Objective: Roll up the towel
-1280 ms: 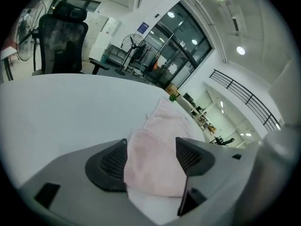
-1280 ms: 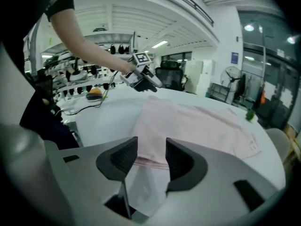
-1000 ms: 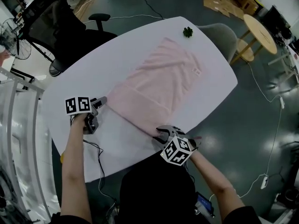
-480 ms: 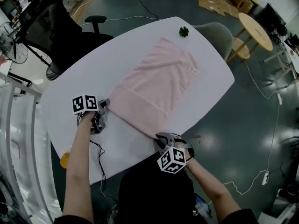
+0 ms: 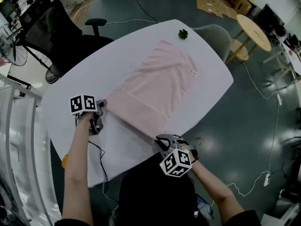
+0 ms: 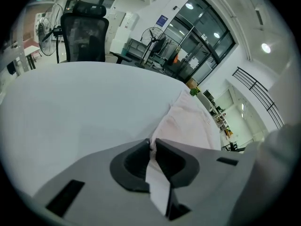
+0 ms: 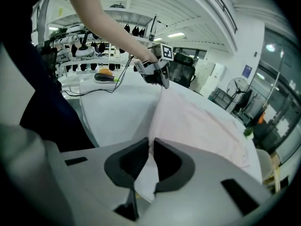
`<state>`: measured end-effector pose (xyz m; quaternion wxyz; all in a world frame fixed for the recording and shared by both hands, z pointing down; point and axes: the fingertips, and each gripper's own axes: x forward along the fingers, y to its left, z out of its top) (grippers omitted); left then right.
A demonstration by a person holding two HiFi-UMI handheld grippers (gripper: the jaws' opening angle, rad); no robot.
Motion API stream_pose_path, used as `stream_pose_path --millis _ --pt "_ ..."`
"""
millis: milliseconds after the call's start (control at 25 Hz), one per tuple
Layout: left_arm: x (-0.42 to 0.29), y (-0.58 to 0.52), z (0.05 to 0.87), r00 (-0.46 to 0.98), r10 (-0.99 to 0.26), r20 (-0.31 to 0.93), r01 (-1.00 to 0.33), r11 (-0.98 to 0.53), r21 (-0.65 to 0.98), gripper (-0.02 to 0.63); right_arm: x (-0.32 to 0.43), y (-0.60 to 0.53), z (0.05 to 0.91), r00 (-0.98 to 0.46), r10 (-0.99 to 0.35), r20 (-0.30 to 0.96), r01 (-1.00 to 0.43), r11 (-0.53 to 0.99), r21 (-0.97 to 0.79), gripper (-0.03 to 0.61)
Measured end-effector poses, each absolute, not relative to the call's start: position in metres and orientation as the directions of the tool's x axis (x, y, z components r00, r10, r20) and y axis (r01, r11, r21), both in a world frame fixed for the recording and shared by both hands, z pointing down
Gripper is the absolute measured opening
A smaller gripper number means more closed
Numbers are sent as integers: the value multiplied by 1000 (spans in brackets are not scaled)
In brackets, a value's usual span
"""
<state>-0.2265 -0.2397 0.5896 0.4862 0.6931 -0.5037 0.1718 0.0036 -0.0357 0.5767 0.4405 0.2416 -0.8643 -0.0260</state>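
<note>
**On the white table: pink towel, pinched at both near corners**

Item: pink towel, lying flat and unrolled on the white table, its long axis running away from the person. A fold or thicker band crosses it close to the near end.

Holds: left gripper at the towel's near left corner, jaws just drawn together and clenched on the cloth edge. Right gripper at the towel's near right corner, jaws likewise just drawn together and pinching the hem, which rises toward them there.

Risks, as judged: each pinch takes only thin hem, so the cloth may slip free once rolling starts. If one side turns ahead of the other, the roll would skew into a cone. A loose first turn would leave the whole roll slack.

Around the towel: small green plant beyond its far end, apart from it. Black cable to the left of its near end.

Containers: none shows on the table.
</note>
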Motion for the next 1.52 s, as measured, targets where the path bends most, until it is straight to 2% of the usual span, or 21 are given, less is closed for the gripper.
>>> stream_pose_path --millis 280,480,680,920,1240,1520 --pt "-259 -201 593 427 -523 738 -863 9 506 46 -28 4 577 -508 -390 768 -336 911 240 41" --pt "-287 -164 613 389 -494 778 -880 52 473 46 -56 41 593 -549 -310 776 -308 938 156 41" --pt "-300 -146 629 360 -488 795 -884 93 458 48 -64 54 622 -523 -276 807 -293 947 134 43" --pt "-294 -155 622 314 -468 826 -922 55 382 48 -61 46 613 -579 -247 777 -381 924 10 48" --pt "-269 -188 585 363 -512 779 -871 112 479 49 -43 19 573 -686 -241 687 -494 847 -196 54" --pt "-255 -213 594 331 -505 797 -873 158 462 49 -18 -20 569 -695 -278 663 -552 797 -244 58"
